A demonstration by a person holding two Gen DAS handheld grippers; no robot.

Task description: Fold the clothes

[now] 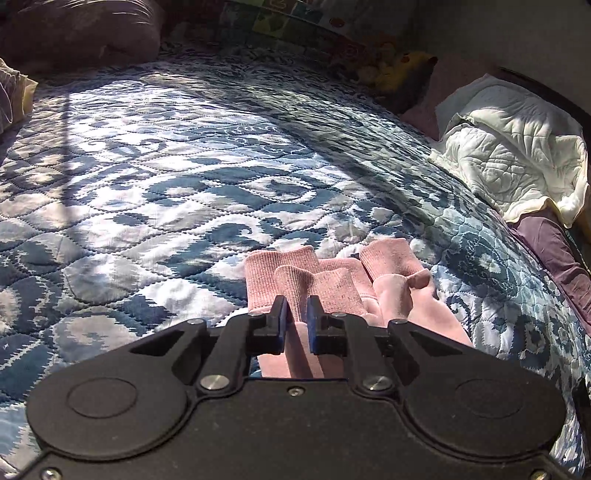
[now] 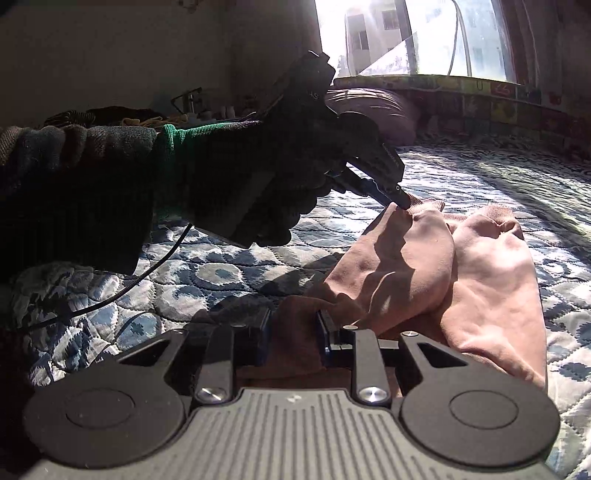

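A pink garment [image 1: 399, 306] with ribbed cuffs [image 1: 280, 262] lies bunched on the blue-and-white quilt [image 1: 166, 177]. My left gripper [image 1: 296, 314] is shut on a fold of it just behind the cuffs. In the right wrist view the same garment [image 2: 491, 280] spreads out to the right, half in sunlight. My right gripper [image 2: 293, 328] grips its shadowed near edge, with cloth filling the gap between the fingers. There the left gripper [image 2: 404, 203], held by a dark gloved hand [image 2: 258, 184], pinches the garment's far end.
A white quilted blanket [image 1: 517, 155] is heaped at the bed's right edge. A purple pillow [image 1: 81, 33] and a yellow plush toy [image 1: 402, 70] sit at the far side. A black cable [image 2: 147, 273] trails over the quilt. A bright window [image 2: 424, 37] is behind.
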